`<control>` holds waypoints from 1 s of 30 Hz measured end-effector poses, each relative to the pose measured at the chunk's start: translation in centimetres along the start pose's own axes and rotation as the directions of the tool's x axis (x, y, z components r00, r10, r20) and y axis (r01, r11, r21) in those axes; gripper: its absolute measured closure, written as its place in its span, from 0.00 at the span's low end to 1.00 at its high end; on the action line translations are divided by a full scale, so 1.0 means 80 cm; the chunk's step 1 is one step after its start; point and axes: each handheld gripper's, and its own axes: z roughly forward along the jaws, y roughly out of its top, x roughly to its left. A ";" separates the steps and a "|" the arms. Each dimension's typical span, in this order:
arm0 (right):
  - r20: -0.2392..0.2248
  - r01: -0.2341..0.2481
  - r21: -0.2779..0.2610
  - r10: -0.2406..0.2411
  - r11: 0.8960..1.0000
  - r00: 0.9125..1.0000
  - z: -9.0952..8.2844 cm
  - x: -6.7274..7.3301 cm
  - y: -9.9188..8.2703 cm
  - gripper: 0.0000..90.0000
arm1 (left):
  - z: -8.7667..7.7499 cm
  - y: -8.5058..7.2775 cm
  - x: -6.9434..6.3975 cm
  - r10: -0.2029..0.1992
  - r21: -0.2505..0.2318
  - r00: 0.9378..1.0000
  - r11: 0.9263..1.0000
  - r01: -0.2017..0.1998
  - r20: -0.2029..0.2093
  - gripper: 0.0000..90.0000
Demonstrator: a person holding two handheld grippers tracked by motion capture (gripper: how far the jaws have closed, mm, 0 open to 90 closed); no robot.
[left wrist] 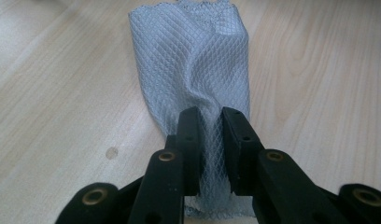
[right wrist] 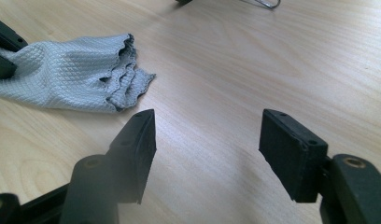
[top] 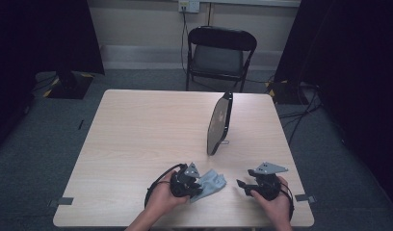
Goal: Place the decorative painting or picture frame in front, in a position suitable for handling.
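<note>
Cut off and covered

The cloth (left wrist: 193, 70) runs off the top edge of the left gripper view, its near end pinched behind black jaws; lower centre in the high view, the left gripper (top: 184, 184) covers part of it.

cloth (left wrist: 193, 70) — pale grey, waffle-textured | crumpled, lying flat | near table edge — pinched at one end

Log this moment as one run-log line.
left gripper: shut on grey cloth | right gripper: open, nothing between jaws, beside cloth | cloth: flat on table | mirror: upright on stand, untouched
</note>
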 end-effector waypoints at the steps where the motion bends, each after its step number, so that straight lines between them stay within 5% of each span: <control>1: 0.000 -0.001 -0.001 0.001 1.000 1.000 0.000 0.000 0.000 0.41 | 0.000 0.000 -0.001 -0.011 -0.004 1.000 1.000 0.011 -0.001 0.87; 3: 0.001 -0.004 0.001 0.004 1.000 1.000 -0.001 0.000 -0.001 0.40 | -0.006 -0.001 0.002 0.019 0.011 1.000 1.000 -0.019 -0.005 0.88; 10: -0.012 -0.003 -0.003 0.003 1.000 1.000 0.003 0.003 0.001 0.38 | -0.047 -0.022 0.019 -0.076 -0.091 0.996 0.993 0.071 -0.048 0.88; 19: -0.037 0.018 0.000 -0.018 1.000 0.999 0.018 0.019 0.016 0.36 | -0.096 -0.081 0.056 -0.189 -0.107 0.974 0.979 0.176 -0.128 0.88; 23: -0.043 0.017 -0.004 -0.017 1.000 0.999 0.022 0.023 0.022 0.35 | -0.108 -0.097 0.066 -0.206 -0.108 0.964 0.976 0.189 -0.171 0.88; 30: -0.044 0.042 0.001 -0.042 0.999 0.998 0.031 0.029 0.035 0.34 | -0.121 -0.111 0.073 -0.230 -0.128 0.955 0.970 0.208 -0.186 0.88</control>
